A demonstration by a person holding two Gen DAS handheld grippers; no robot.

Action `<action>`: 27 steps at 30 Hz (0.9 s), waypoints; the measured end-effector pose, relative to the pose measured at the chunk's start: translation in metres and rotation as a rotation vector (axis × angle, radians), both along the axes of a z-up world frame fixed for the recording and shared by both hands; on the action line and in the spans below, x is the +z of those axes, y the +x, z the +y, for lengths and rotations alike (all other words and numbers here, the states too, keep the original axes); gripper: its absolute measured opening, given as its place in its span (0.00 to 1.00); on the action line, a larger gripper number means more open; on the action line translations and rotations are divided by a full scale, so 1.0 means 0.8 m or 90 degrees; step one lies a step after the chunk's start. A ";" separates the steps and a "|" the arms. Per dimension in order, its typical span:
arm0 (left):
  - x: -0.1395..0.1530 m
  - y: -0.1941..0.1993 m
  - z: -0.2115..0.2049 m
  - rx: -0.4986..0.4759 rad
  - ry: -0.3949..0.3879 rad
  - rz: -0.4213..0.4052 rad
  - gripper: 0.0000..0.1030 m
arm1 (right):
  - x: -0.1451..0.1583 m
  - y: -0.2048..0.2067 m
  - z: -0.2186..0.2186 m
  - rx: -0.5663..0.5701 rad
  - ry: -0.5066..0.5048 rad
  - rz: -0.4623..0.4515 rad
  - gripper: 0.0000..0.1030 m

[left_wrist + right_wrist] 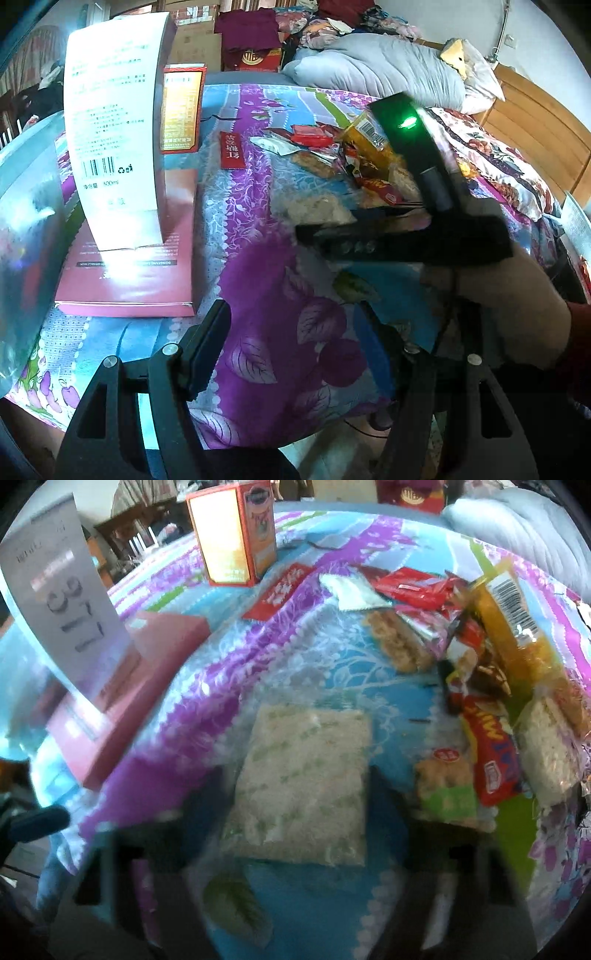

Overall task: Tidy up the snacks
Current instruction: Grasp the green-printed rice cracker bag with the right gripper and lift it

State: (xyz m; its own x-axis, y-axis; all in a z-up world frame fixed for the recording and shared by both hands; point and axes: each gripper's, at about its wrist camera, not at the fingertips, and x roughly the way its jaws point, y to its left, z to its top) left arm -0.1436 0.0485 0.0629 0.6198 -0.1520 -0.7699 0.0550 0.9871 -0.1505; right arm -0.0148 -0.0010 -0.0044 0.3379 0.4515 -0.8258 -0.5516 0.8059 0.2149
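Observation:
Loose snack packets [461, 657] lie in a heap on a flowered bed sheet [229, 672], toward the right in the right wrist view. My right gripper [303, 808] is blurred; its dark fingers sit at both sides of a clear, pale rice-cake packet [306, 760] and appear to press on it. In the left wrist view the same heap [351, 147] lies beyond a hand [491, 306] holding the black right tool. My left gripper [295, 325] hovers over bare sheet, open, with nothing between its fingers.
A flat pink box [125, 288] lies at the left with a tall white box [114, 129] standing on it, and an orange carton [181, 110] stands behind. A clear plastic bin [26, 221] is at the far left. A grey pillow [380, 66] and a wooden headboard [535, 125] lie beyond.

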 end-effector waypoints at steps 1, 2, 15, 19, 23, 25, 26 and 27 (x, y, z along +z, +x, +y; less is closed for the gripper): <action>0.000 -0.001 0.000 0.000 0.001 0.000 0.68 | 0.003 -0.001 -0.002 0.002 0.007 0.000 0.46; -0.001 0.000 0.000 0.000 0.003 0.001 0.68 | 0.004 -0.003 -0.001 0.010 0.006 0.000 0.46; -0.007 0.015 -0.011 0.002 -0.003 0.020 0.68 | 0.028 -0.025 -0.083 -0.005 0.095 0.031 0.45; -0.003 0.026 -0.024 -0.004 -0.014 0.015 0.68 | 0.027 -0.036 -0.145 -0.096 0.095 0.006 0.45; 0.009 0.052 -0.048 -0.034 -0.034 -0.001 0.68 | 0.028 -0.028 -0.198 -0.168 0.086 -0.009 0.45; 0.010 0.079 -0.065 -0.049 -0.051 -0.005 0.68 | 0.025 -0.020 -0.218 -0.198 0.077 -0.014 0.45; 0.008 0.092 -0.073 -0.054 -0.060 -0.001 0.68 | 0.023 -0.015 -0.224 -0.206 0.075 -0.015 0.45; 0.003 0.112 -0.084 -0.062 -0.076 0.011 0.68 | 0.020 -0.010 -0.230 -0.213 0.071 -0.011 0.45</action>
State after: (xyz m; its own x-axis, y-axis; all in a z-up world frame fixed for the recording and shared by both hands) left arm -0.0541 -0.0188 0.0657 0.5845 -0.3020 -0.7531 0.1454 0.9521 -0.2690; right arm -0.0225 -0.1853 0.0115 0.4957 0.4007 -0.7705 -0.2647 0.9147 0.3054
